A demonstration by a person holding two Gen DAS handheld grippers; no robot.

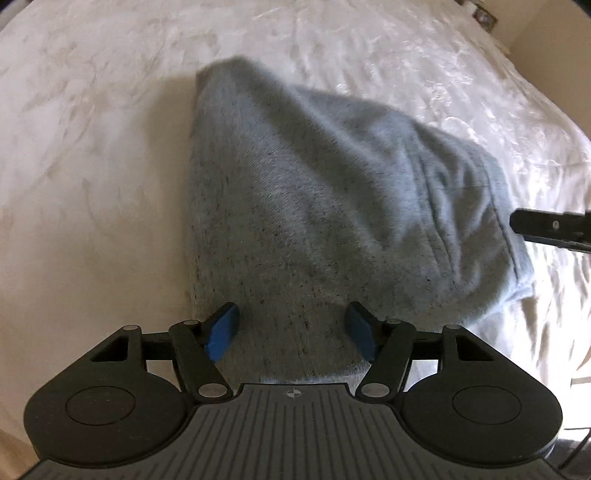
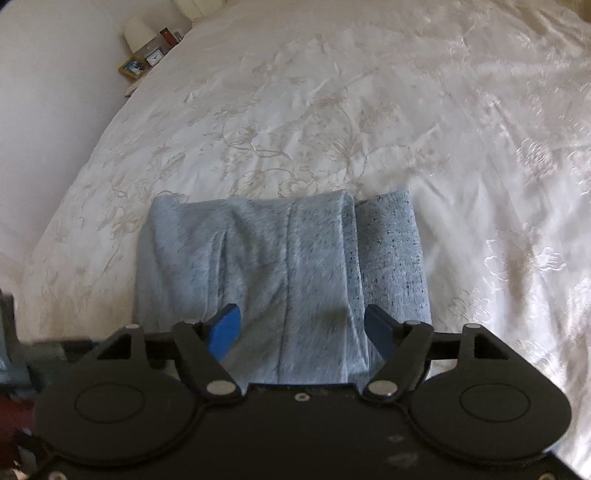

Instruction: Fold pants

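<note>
The grey speckled pants (image 1: 314, 206) lie folded into a compact bundle on the white bedspread (image 1: 92, 166). My left gripper (image 1: 293, 328) is open, its blue pads on either side of the bundle's near end, just above the cloth. In the right wrist view the pants (image 2: 280, 266) show as a folded stack with a narrower layer sticking out on the right. My right gripper (image 2: 303, 332) is open over the stack's near edge. A black finger of the right gripper (image 1: 550, 229) enters the left wrist view from the right, beside the bundle.
The embroidered white bedspread (image 2: 332, 122) stretches all around the pants. A bedside table with a lamp (image 2: 138, 31), a clock and a framed picture (image 2: 133, 66) stands at the far left by the wall. Dark clutter sits at the bed's near left edge (image 2: 22, 365).
</note>
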